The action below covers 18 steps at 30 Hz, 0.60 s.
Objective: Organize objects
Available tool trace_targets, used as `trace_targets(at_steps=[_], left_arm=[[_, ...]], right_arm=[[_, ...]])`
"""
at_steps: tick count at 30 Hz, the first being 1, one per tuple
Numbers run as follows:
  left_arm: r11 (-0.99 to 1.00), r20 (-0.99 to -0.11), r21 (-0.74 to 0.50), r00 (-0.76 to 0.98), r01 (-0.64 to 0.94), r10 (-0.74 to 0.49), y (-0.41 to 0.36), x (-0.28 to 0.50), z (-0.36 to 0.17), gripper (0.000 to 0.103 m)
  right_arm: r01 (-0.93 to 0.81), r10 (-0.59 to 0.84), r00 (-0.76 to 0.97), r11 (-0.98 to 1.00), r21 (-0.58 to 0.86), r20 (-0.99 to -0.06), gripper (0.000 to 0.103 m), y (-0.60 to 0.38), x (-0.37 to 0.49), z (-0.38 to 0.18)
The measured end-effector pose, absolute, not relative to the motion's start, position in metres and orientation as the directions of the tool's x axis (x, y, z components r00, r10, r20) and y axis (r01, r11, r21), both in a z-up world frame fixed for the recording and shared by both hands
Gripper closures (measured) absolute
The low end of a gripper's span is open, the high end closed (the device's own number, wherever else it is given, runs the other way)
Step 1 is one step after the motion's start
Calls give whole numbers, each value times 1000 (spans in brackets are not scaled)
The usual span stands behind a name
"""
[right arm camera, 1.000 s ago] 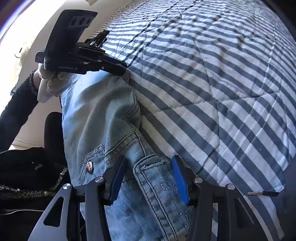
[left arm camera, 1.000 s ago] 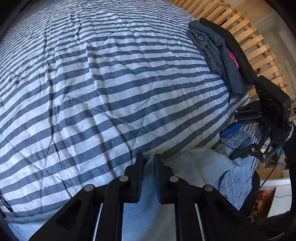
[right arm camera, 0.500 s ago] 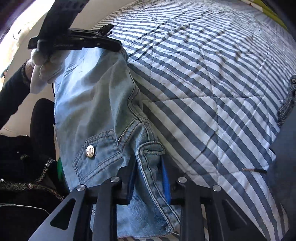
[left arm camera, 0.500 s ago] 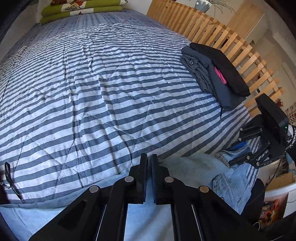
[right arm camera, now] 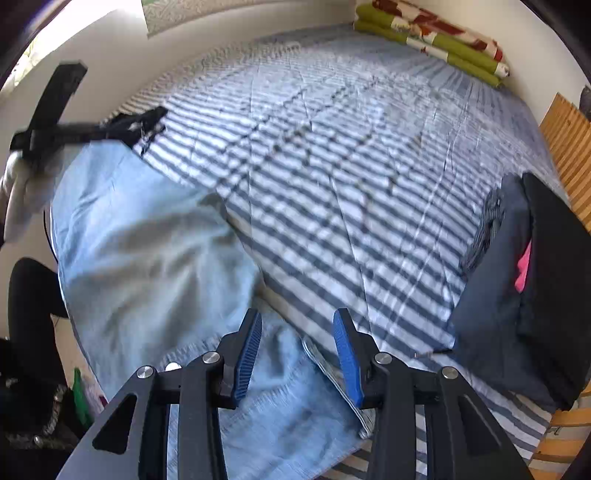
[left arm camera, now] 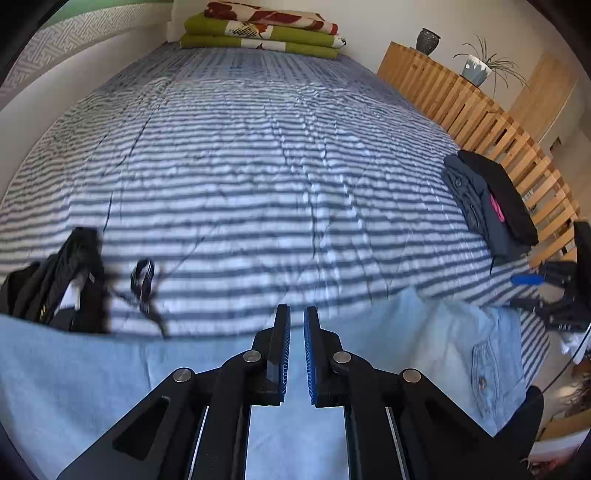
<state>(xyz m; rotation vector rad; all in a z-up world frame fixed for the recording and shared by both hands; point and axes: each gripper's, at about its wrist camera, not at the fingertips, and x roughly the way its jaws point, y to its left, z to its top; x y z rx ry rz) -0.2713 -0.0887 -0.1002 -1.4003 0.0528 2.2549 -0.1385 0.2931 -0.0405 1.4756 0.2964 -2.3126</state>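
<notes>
A light-blue denim garment (left arm camera: 388, 339) lies spread along the near edge of the striped bed (left arm camera: 258, 177); it also shows in the right wrist view (right arm camera: 147, 266). My left gripper (left arm camera: 296, 321) sits over its edge, jaws a narrow gap apart, nothing clearly between them. My right gripper (right arm camera: 297, 325) is open above the garment's right edge, holding nothing. A folded stack of dark clothes (left arm camera: 491, 199) with a pink bit lies at the bed's right side, also in the right wrist view (right arm camera: 524, 288).
A black bag and cables (left arm camera: 70, 280) lie at the bed's left edge. Folded green and red blankets (left arm camera: 258, 33) sit at the head. A wooden slatted rail (left arm camera: 480, 110) runs along the right side, with a vase and plant behind it.
Both grippers rose and tilted up toward the head of the bed. The right gripper let go of the denim cuff and opened. The garment now lies flatter on the bed.
</notes>
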Motion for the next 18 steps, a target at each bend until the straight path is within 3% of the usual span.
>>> trace_targets(at_steps=[4,8,10,12,15,18], left_arm=[[-876,-884,-203,-303,-437,356,-107,-238,-134,95],[-919,-915,-164,-293,-359,278,-125,-236,-177,95],[-920,-914,-195,-277,-339,296,-140,-236,-187,95],[-935,-916,-157,-308,-317,258,-157,-231,-178,95],[-947,-881,-194,-380,-255,283,-206,-220,-148,95],[-966,-849,-213,-462,-148,257,-272,-204,-120,94]], right_arm=[[503,-287,-362,-861,74,-887,66,234,-148,-38],[519,-196,-311,-855,6,-930,66,203,-153,-86],[483,-144,-279,-875,-9,-949,67,206,-157,-111],[463,-111,-291,-885,-38,-950,69,208,-151,-123],[458,-57,-323,-883,-103,-945,69,196,-144,-112],[460,-141,-325,-887,-27,-935,68,176,-139,-86]])
